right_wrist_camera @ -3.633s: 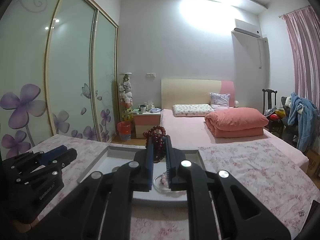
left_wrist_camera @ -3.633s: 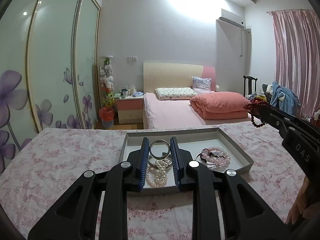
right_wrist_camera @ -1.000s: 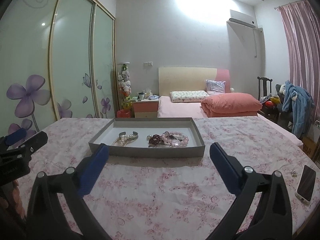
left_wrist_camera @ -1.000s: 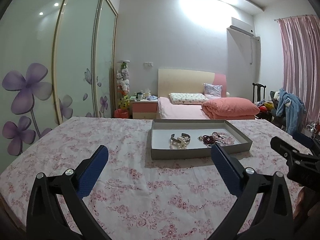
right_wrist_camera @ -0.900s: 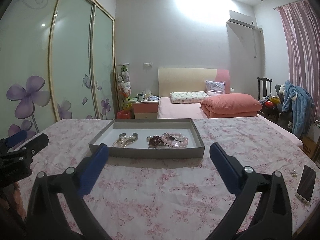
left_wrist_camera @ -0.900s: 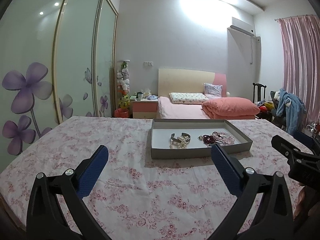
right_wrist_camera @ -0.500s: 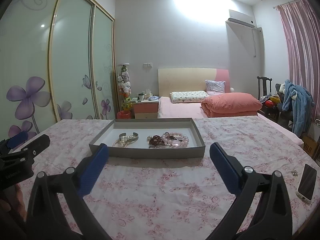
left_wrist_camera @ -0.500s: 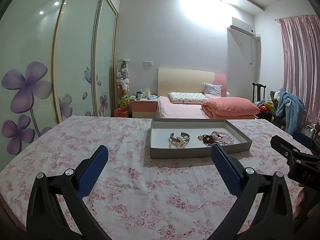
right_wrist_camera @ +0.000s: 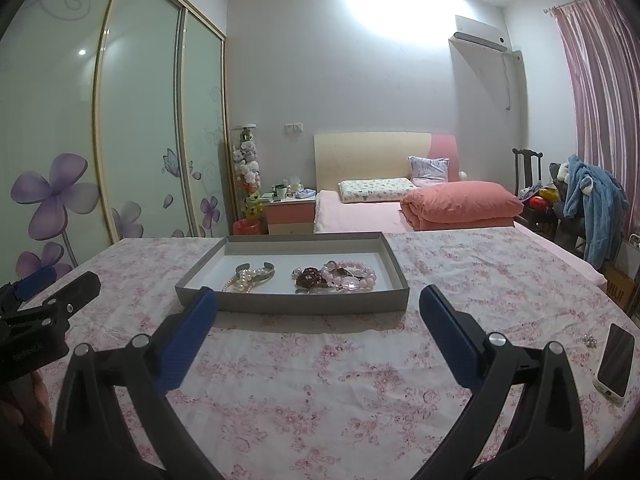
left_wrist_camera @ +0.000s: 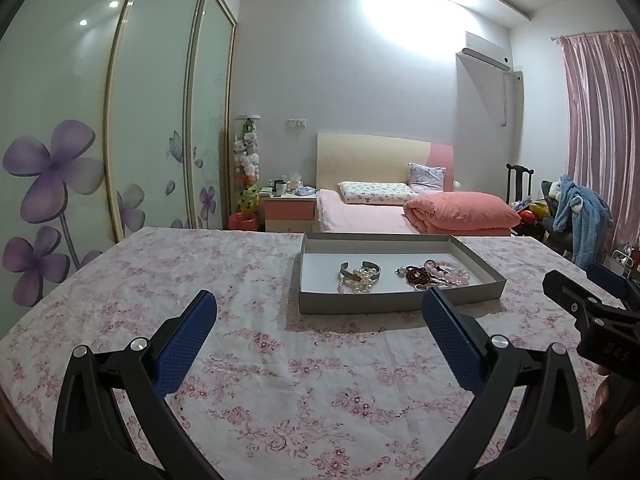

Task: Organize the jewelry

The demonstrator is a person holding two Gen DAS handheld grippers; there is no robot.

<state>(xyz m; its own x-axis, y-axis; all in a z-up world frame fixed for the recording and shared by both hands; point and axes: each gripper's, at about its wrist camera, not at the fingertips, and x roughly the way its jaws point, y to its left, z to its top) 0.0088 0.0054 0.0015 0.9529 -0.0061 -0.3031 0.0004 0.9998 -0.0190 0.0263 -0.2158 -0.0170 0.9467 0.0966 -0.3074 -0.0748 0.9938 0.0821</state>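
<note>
I am holding my left gripper (left_wrist_camera: pixel 319 322) and right gripper (right_wrist_camera: pixel 318 320) above the floral surface (left_wrist_camera: pixel 256 344), both jaws spread wide and gripping nothing. The jewelry is lying in the grey tray (right_wrist_camera: pixel 292 304): pearls (right_wrist_camera: pixel 242 280) left, bead bracelets (right_wrist_camera: pixel 340 276) right.

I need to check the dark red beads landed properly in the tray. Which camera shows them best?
The right wrist view: the dark red beads sit near mid-frame inside the tray, against the pink bracelet, unobstructed. The left wrist view shows them smaller and off to the right, just above that gripper's right finger.
</note>
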